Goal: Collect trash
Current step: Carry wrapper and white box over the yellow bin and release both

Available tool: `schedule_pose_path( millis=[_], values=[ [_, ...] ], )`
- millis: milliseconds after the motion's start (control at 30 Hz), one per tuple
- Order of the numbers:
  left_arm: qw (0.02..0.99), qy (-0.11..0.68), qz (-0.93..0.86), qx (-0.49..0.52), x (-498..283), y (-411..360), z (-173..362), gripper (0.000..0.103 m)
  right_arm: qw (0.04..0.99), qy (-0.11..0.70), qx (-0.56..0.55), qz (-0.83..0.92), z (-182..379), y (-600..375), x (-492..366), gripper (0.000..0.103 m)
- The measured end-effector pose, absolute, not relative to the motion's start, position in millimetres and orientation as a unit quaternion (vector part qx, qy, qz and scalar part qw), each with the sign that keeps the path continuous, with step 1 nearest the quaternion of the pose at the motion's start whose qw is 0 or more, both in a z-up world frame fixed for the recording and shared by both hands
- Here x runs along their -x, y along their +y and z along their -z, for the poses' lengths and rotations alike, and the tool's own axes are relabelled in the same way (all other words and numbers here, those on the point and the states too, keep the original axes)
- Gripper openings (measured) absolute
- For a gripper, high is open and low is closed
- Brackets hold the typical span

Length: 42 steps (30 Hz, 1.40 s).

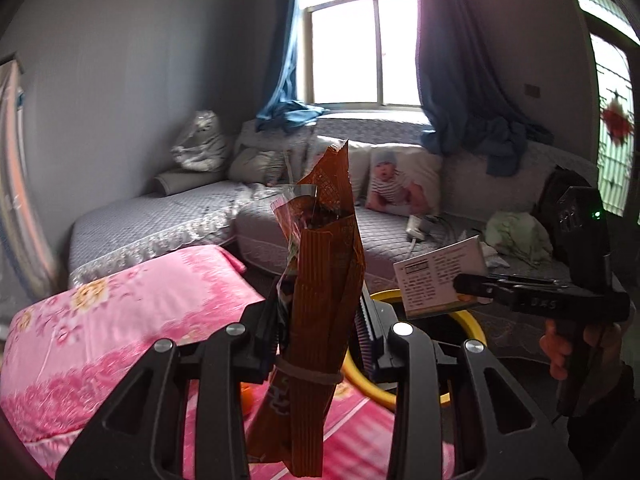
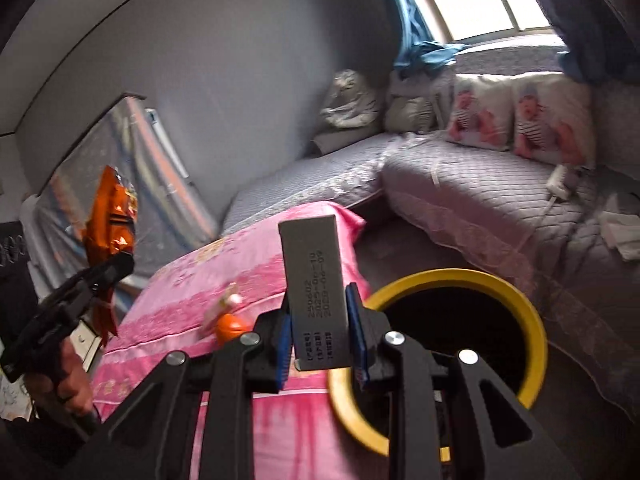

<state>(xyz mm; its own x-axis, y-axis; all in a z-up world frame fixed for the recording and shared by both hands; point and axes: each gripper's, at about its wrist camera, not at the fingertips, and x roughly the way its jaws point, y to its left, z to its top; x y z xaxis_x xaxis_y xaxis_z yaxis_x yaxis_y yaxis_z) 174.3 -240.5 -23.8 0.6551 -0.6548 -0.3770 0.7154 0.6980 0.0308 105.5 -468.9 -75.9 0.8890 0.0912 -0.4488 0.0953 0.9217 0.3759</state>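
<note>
My left gripper (image 1: 318, 334) is shut on an orange-brown snack bag (image 1: 326, 280), rolled up and bound with a rubber band, held upright over the pink bed. My right gripper (image 2: 320, 344) is shut on a small flat box (image 2: 316, 296) with printed text, just left of the yellow-rimmed trash bin (image 2: 532, 316). In the left wrist view the box (image 1: 440, 276) hangs in the right gripper (image 1: 476, 286) above the bin's rim (image 1: 476, 326). In the right wrist view the snack bag (image 2: 110, 232) shows at the left in the left gripper (image 2: 116, 268). A small orange piece (image 2: 230, 326) lies on the bedspread.
A pink flowered bedspread (image 1: 120, 320) covers the bed at the left. A grey corner sofa (image 1: 280, 224) with baby-print cushions (image 1: 400, 184) runs under the window. A white charger (image 1: 418, 226) and pale cloth (image 1: 516, 232) lie on the sofa.
</note>
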Motion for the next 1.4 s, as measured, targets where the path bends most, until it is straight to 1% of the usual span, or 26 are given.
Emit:
schedule_pose_path(
  millis=[267, 667, 933, 1100, 1167, 1200, 1233, 1300, 1333, 1367, 1400],
  values=[
    [0.891, 0.166, 0.408, -0.112, -176.1, -299.2, 29.5, 0.031, 0.946, 0.243, -0.2, 0.072, 103.2, -503.9, -98.7, 0.023],
    [0.885, 0.16, 0.417, -0.129, -175.6, -356.8, 49.0, 0.031, 0.928, 0.273, -0.225, 0.121, 143.7, -534.6, -100.1, 0.023],
    [0.884, 0.19, 0.41, -0.124, -195.5, -378.6, 68.9, 0.032, 0.916, 0.296, -0.221, 0.154, 160.7, -545.7, -106.0, 0.023],
    [0.879, 0.222, 0.403, -0.121, -219.6, -393.9, 92.9, 0.033, 0.906, 0.316, -0.231, 0.161, 175.4, -553.9, -113.6, 0.023],
    [0.877, 0.232, 0.404, -0.12, -228.3, -397.9, 102.5, 0.035, 0.9, 0.327, -0.23, 0.174, 183.5, -558.5, -119.5, 0.024],
    [0.873, 0.24, 0.407, -0.117, -234.3, -399.5, 108.7, 0.04, 0.897, 0.332, -0.226, 0.183, 187.0, -559.6, -121.2, 0.024],
    [0.871, 0.249, 0.409, -0.113, -239.3, -399.0, 113.6, 0.055, 0.893, 0.339, -0.222, 0.195, 191.3, -562.0, -123.0, 0.027],
    [0.871, 0.263, 0.404, -0.093, -248.2, -391.6, 119.3, 0.072, 0.887, 0.343, -0.228, 0.21, 195.9, -566.5, -122.2, 0.034],
    [0.871, 0.267, 0.406, -0.079, -251.9, -386.0, 120.7, 0.077, 0.884, 0.34, -0.236, 0.217, 196.6, -569.0, -119.1, 0.05],
    [0.87, 0.269, 0.408, -0.068, -254.5, -382.8, 121.6, 0.08, 0.884, 0.334, -0.241, 0.223, 196.5, -571.2, -115.6, 0.071],
    [0.873, 0.271, 0.402, -0.057, -258.8, -377.0, 121.2, 0.085, 0.883, 0.325, -0.246, 0.231, 196.3, -572.9, -111.2, 0.079]
  ],
)
